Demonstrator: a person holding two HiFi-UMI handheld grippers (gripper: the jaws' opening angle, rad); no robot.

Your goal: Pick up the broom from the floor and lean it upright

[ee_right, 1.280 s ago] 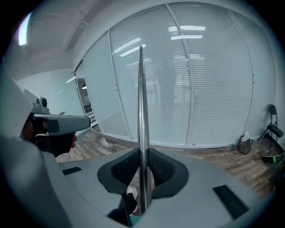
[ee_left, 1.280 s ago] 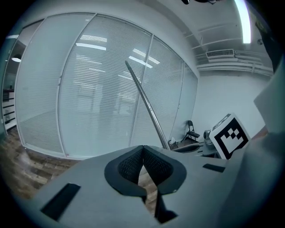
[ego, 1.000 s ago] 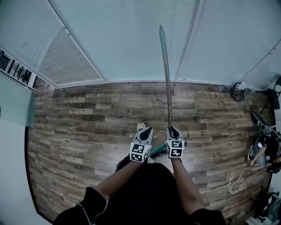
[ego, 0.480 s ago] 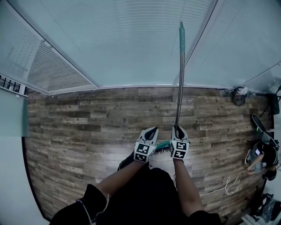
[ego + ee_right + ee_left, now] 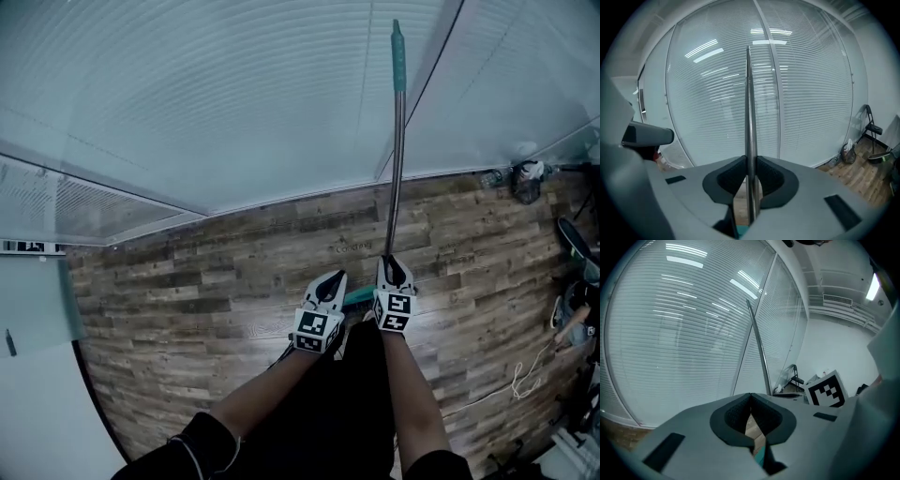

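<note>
The right gripper (image 5: 391,265) hides most of the broom head (image 5: 357,298).

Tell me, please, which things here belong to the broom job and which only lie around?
Job: broom; right tongs, shut on it; left tongs, shut and empty.
Lying about: white cable; dark bag; folding chair.

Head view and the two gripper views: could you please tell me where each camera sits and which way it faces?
Head view: on the person's head, looking steeply down at the wood floor and blinds; both forearms, left tongs and right tongs show.
Left gripper view: rides the left tongs, facing the blinds; its own shut, empty jaws show.
Right gripper view: rides the right tongs, facing the blinds; its jaws clamp the broom handle.
Shared: all three show the broom handle and blinds.
</note>
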